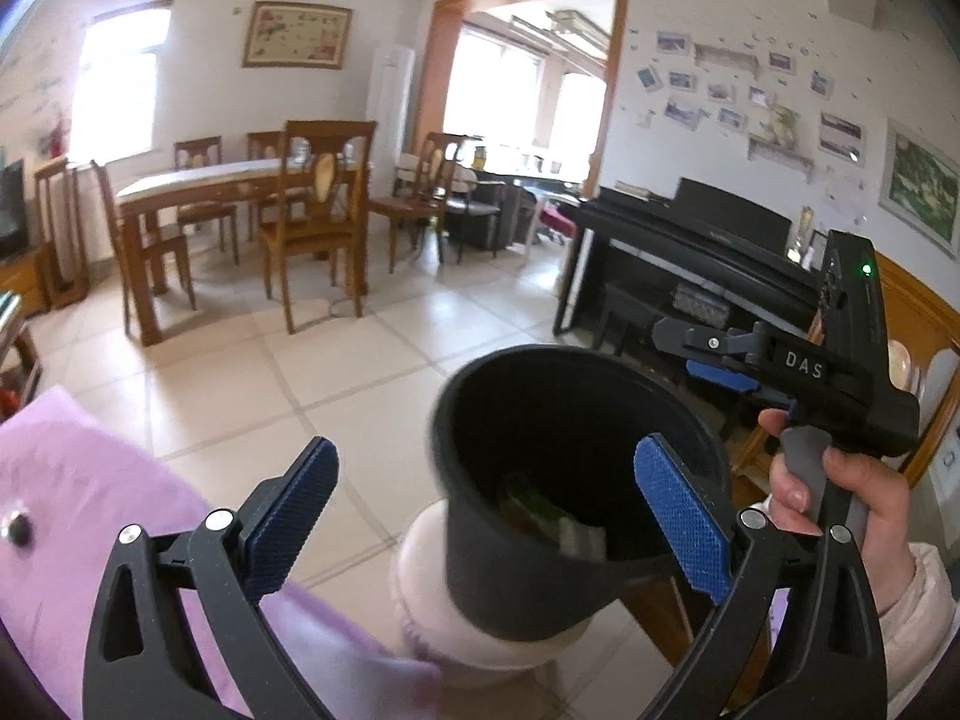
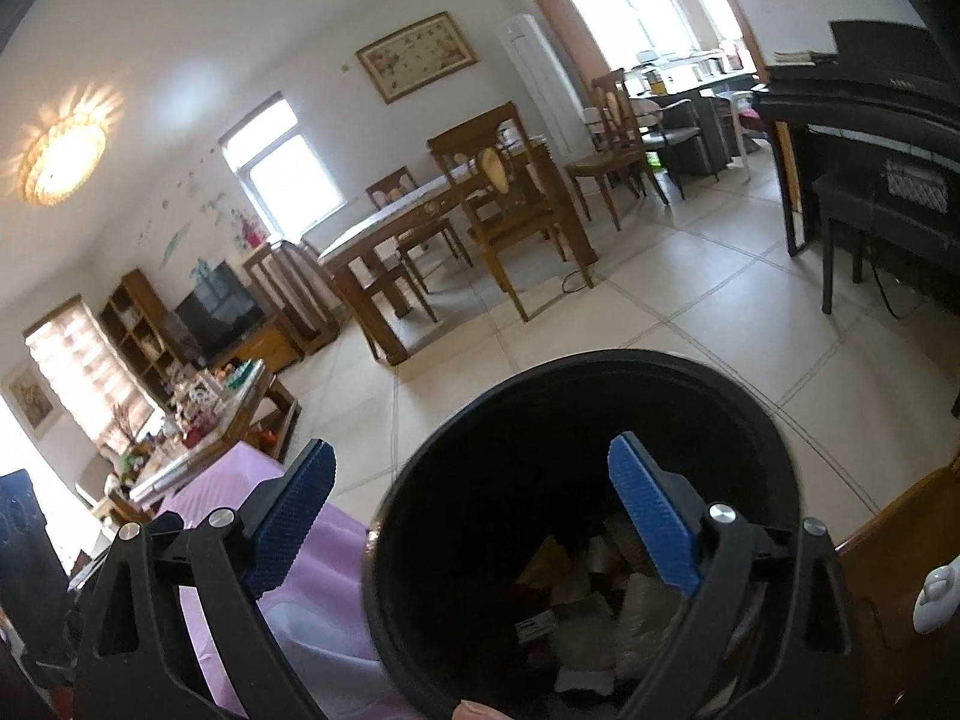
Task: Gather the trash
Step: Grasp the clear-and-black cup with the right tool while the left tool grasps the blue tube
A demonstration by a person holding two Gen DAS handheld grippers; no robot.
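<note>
You've got the black trash bin (image 2: 576, 516) right under both tools, its round mouth tipped up toward you and its body running down to the tiled floor (image 2: 690, 324). Beyond the bin's far rim the tiles lie open as far as the dining table (image 2: 420, 222), with the black piano (image 2: 870, 138) flanking that stretch on the bin's right. A purple cloth (image 2: 240, 516) crowds the bin's left side. Your left gripper (image 1: 498, 498) is spread wide with nothing between its fingers; its right blue pad (image 1: 681, 516) hangs over the bin's opening. Your right gripper (image 2: 480, 516) is just as wide and empty too, right pad over the mouth. Inside the bin: crumpled paper and wrappers (image 2: 588, 618) heaped at the bottom. Your right hand (image 1: 840, 492) grips its handle just right of the bin.
</note>
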